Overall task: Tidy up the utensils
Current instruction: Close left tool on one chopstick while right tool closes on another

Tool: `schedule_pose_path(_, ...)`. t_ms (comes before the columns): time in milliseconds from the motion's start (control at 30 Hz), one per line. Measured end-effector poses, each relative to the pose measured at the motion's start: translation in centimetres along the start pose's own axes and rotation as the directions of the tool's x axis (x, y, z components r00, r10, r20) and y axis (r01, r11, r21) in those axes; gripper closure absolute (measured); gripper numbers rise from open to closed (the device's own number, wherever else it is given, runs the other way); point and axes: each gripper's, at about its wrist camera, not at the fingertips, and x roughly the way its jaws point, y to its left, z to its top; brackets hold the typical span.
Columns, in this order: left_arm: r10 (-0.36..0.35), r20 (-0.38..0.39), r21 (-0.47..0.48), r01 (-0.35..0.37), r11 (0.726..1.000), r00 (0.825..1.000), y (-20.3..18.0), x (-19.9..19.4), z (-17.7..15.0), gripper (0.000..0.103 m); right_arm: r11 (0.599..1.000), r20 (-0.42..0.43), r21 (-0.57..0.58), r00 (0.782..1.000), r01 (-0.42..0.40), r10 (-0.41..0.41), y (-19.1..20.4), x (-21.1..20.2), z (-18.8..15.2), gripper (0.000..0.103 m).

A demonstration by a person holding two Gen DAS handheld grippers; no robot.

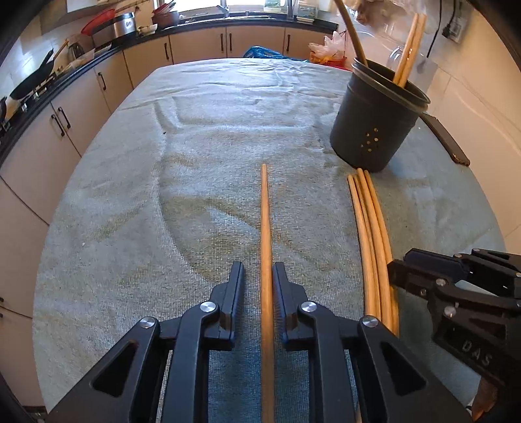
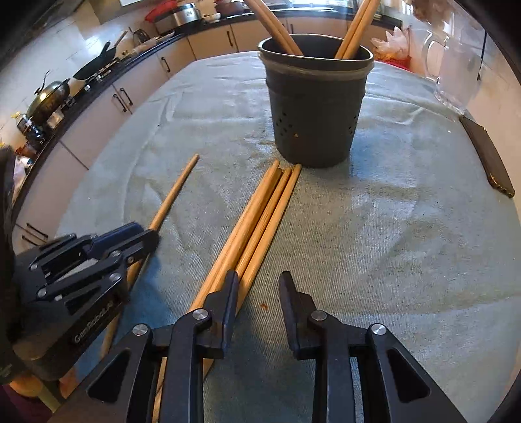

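A single wooden chopstick (image 1: pixel 265 211) lies lengthwise on the grey-green cloth (image 1: pixel 146 195). My left gripper (image 1: pixel 259 265) straddles it with narrow jaws. The right pad sits against the stick and a strip of cloth shows at the left pad. To the right, a small bundle of chopsticks (image 2: pixel 260 211) points at the dark perforated holder (image 2: pixel 312 114), which has more chopsticks (image 2: pixel 355 29) standing in it. My right gripper (image 2: pixel 259 275) is open low over the bundle's near end. Its left finger covers the sticks and mostly cloth shows in the gap.
A dark flat phone-like slab (image 2: pixel 488 162) lies at the table's right edge, with a glass jug (image 2: pixel 456 65) behind it. Plastic bags (image 1: pixel 329 48) sit at the far edge. A kitchen counter with pans (image 2: pixel 49 97) runs along the left beyond the table.
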Motion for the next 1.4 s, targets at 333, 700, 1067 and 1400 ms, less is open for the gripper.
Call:
schedule_pose_path(333, -0.020, -0.008, -0.033, 0.020, 0.999, 1.000, 0.5, 0.0, -0.1, 0.087, 0.995, -0.062, -0.099, 0.997, 0.028, -0.034, 1.6, 0.3, -0.5, 0.077)
schedule_pose_path(700, -0.137, -0.082, -0.117, 0.127, 0.985, 0.987, 2.4, -0.5, -0.9, 0.090, 0.987, -0.084, -0.091, 0.986, 0.134, -0.141, -2.3, -0.7, -2.7, 0.087)
schedule_pose_path(1067, -0.207, -0.256, -0.193, 0.160, 0.968, 0.944, 3.8, 1.7, 2.7, 0.089, 0.990, -0.214, -0.026, 0.967, 0.136, -0.138, -7.4, -1.3, -0.7, 0.082)
schedule_pose_path(1400, -0.145, -0.276, -0.161, 0.102, 0.982, 0.950, 3.0, 3.9, 6.5, 0.088, 0.989, -0.340, 0.012, 0.930, 0.149, -0.136, -8.6, 1.6, 5.0, 0.080)
